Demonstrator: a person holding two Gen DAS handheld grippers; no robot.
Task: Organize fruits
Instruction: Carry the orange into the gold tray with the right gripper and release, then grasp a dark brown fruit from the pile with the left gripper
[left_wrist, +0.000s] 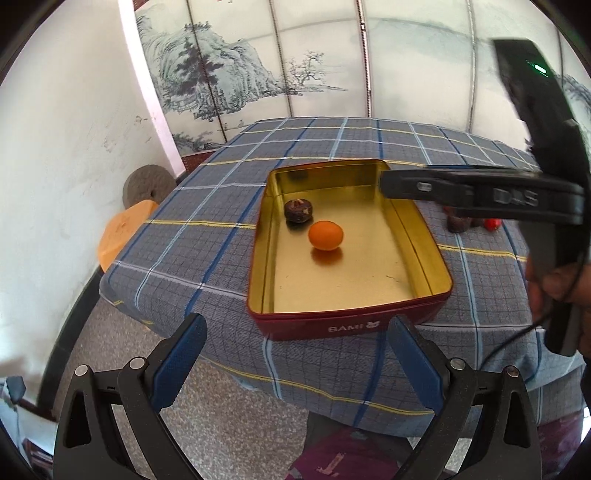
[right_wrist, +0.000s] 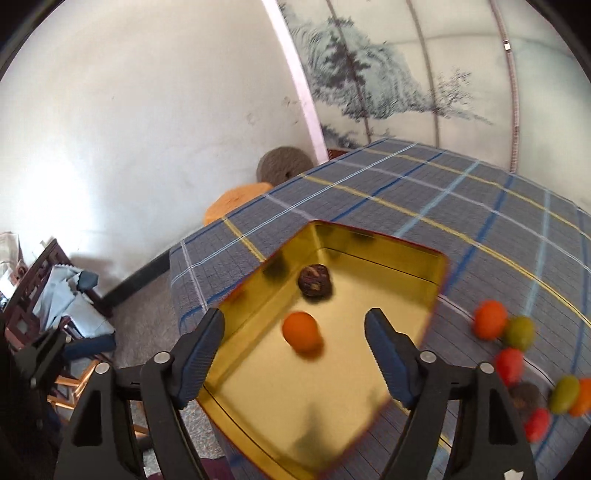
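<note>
Gold-lined red tin (left_wrist: 258, 288), orange fruit (left_wrist: 325, 235) beside dark wrinkled fruit (left_wrist: 299, 211), left tongs (left_wrist: 295, 339) and right tongs (right_wrist: 295, 328) both released.

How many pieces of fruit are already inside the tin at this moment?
2. A dark brown fruit sits near the far left corner of the tin, and an orange fruit lies just in front of it, toward the middle. Nothing hides the tin's floor except the far right corner.

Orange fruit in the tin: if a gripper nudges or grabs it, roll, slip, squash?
The orange fruit looks round and smooth, sitting free on the tin's glossy gold floor, so a nudge would probably send it rolling until a wall stops it. Its small, rounded shape could squirt out of an off-centre pinch. Likely light; softness can't be judged.
</note>
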